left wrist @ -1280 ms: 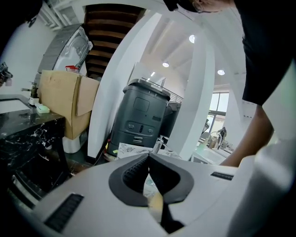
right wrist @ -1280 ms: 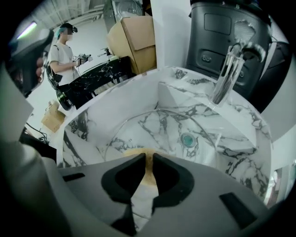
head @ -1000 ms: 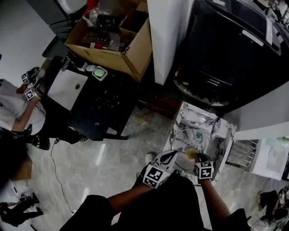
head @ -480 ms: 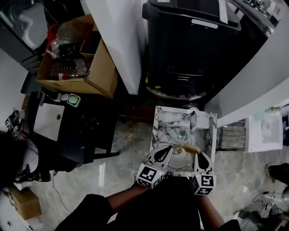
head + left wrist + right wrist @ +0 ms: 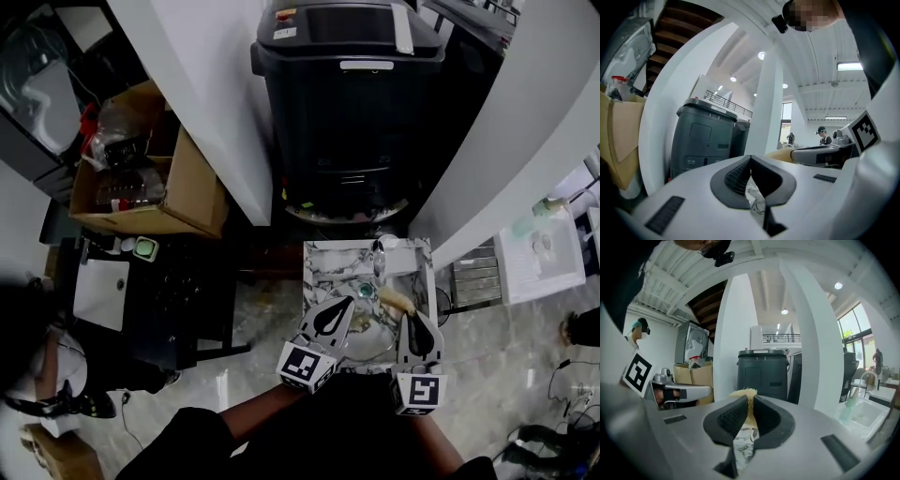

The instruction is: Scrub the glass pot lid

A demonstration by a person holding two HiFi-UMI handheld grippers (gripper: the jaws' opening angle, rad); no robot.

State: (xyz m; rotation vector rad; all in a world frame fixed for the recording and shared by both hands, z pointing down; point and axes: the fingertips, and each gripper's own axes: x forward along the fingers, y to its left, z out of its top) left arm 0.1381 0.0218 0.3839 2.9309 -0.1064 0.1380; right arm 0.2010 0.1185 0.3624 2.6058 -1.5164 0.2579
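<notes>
The glass pot lid [image 5: 367, 332] lies on a small marble-patterned stand [image 5: 323, 258], seen faintly as a clear disc. My left gripper [image 5: 342, 302] reaches over the lid's left rim with its jaws shut; in the left gripper view [image 5: 750, 158] the pads meet at the tip and only a glint of glass shows in the gap below. My right gripper [image 5: 410, 317] is shut on a yellow sponge [image 5: 396, 300], which pokes out over the lid's right side. The sponge [image 5: 746, 394] sits pinched between the pads in the right gripper view.
A big black bin [image 5: 361, 103] stands right behind the stand, beside a white pillar [image 5: 202, 103]. A cardboard box [image 5: 155, 187] and a black table [image 5: 173, 300] are at the left. A white sink [image 5: 544, 253] is at the right. A faucet-like piece [image 5: 378, 253] rises at the stand's back.
The head view has swung, so the stand now sits lower centre and the bin is straight ahead. Both grippers stay at the lid, with the right one now further forward beside the left.
</notes>
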